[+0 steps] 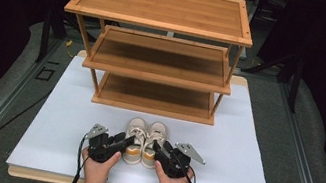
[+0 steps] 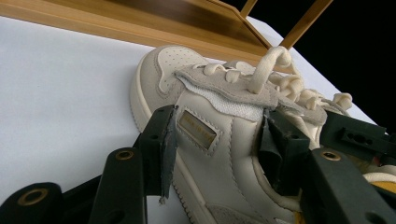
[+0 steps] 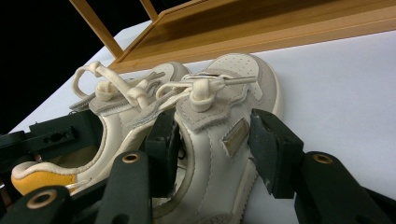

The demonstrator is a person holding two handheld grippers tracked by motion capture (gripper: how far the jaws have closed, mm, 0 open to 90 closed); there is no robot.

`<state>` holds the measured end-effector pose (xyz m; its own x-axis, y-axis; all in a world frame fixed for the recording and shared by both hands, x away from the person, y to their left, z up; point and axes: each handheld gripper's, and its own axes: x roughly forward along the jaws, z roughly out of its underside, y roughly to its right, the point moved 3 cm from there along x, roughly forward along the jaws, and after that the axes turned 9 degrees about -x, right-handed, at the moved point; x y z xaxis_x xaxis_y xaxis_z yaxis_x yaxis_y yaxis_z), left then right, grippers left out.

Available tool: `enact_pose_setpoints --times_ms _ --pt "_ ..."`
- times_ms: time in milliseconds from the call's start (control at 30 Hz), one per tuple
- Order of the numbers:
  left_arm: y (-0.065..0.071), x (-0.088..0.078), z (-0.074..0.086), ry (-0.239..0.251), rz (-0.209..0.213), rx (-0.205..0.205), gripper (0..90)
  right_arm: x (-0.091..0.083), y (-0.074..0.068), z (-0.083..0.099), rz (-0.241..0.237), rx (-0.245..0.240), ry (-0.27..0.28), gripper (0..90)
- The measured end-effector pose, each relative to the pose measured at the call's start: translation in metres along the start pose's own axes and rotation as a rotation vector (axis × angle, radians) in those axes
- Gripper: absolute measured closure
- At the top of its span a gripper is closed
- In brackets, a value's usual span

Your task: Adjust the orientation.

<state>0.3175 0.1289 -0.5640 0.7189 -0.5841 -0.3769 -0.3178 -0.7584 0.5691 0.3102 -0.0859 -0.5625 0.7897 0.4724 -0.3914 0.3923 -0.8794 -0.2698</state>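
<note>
My L gripper [image 1: 128,139] straddles the L shoe [image 1: 135,137]; my R gripper [image 1: 156,146] straddles the R shoe [image 1: 155,141]. The 2 shoes sit side by side, touching, on the board [image 1: 241,156], toes toward the 3-tier rack [image 1: 156,60] standing just behind them. My hands [image 1: 99,169] are at the near edge.

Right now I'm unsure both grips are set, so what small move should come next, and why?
Probably close both tools a little more before lifting. The left tool straddles the left cream lace-up sneaker and the right tool straddles the right cream sneaker, but the right one's outer pad stands off the leather. The pair sits before the bamboo three-tier rack.
</note>
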Motion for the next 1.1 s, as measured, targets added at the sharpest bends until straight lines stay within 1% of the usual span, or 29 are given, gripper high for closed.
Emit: enact_pose_setpoints --times_ms 67,100,167,200,233,267,300,333,367,500,533,567,600,667,900,1067,1100 --pt "0.0002 0.0 0.0001 0.001 -0.002 0.001 51.0 0.0002 -0.0001 0.0 -0.003 -0.002 0.003 53.7" --pt "0.0006 -0.0002 0.0001 0.008 -0.002 0.004 51.0 -0.0009 -0.0003 0.0 -0.009 -0.006 -0.012 54.0" --pt "0.0008 -0.0003 0.0001 0.008 -0.005 0.007 53.1 -0.0007 -0.0006 -0.0007 -0.006 -0.01 -0.011 54.5" --pt "0.001 -0.0006 -0.0002 0.008 -0.005 0.011 53.1 -0.0012 -0.0004 -0.001 -0.013 -0.01 -0.019 54.7" --pt "0.001 -0.0007 -0.0005 0.006 -0.005 0.009 53.7 -0.0011 -0.0002 -0.0012 -0.005 -0.003 -0.019 54.9" --pt "0.0012 -0.0007 -0.0007 0.007 -0.005 0.009 54.0 -0.0005 -0.0004 -0.0011 -0.012 -0.001 -0.007 55.0" --pt "0.0012 -0.0007 -0.0007 0.007 -0.005 0.009 54.1 -0.0005 -0.0004 -0.0011 -0.012 -0.001 -0.007 55.0" --pt "0.0013 -0.0007 -0.0008 0.007 -0.006 0.008 54.1 -0.0014 -0.0004 -0.0011 -0.014 -0.004 -0.02 55.1" --pt "0.0012 -0.0007 -0.0009 0.007 -0.006 0.008 54.3 -0.0009 -0.0004 -0.0012 -0.014 -0.001 -0.009 55.2" --pt "0.0013 -0.0005 -0.001 0.01 -0.004 0.007 54.6 -0.0017 -0.0007 -0.0012 -0.015 0.0 -0.019 55.6" --pt "0.0015 -0.0003 -0.0013 0.008 -0.005 0.007 54.7 -0.0008 -0.0007 -0.0016 -0.004 0.005 -0.009 55.7" --pt "0.0016 -0.0003 -0.0015 0.006 -0.006 0.007 54.8 -0.0001 -0.0007 -0.0018 -0.012 0.005 0.002 55.7" --pt "0.0015 -0.0003 -0.0018 0.007 -0.007 0.007 54.8 -0.0006 -0.0007 -0.0019 -0.005 0.004 -0.006 55.9" --pt "0.0014 -0.0005 -0.002 0.005 -0.007 0.008 54.9 -0.0006 -0.0008 -0.0018 -0.008 0.002 -0.008 55.9" --pt "0.0028 -0.0017 -0.0044 0.012 0.0 0.006 54.9 -0.0011 -0.0005 -0.0029 -0.012 0.016 0.001 56.1" --pt "0.0055 -0.0037 -0.0076 0.017 0.008 0.002 54.9 -0.0048 -0.0017 -0.0073 -0.026 0.014 -0.004 56.0" --pt "0.0061 -0.0042 -0.0086 0.02 0.007 0.006 54.9 -0.0048 -0.0029 -0.0097 -0.01 0.01 0.008 55.9"
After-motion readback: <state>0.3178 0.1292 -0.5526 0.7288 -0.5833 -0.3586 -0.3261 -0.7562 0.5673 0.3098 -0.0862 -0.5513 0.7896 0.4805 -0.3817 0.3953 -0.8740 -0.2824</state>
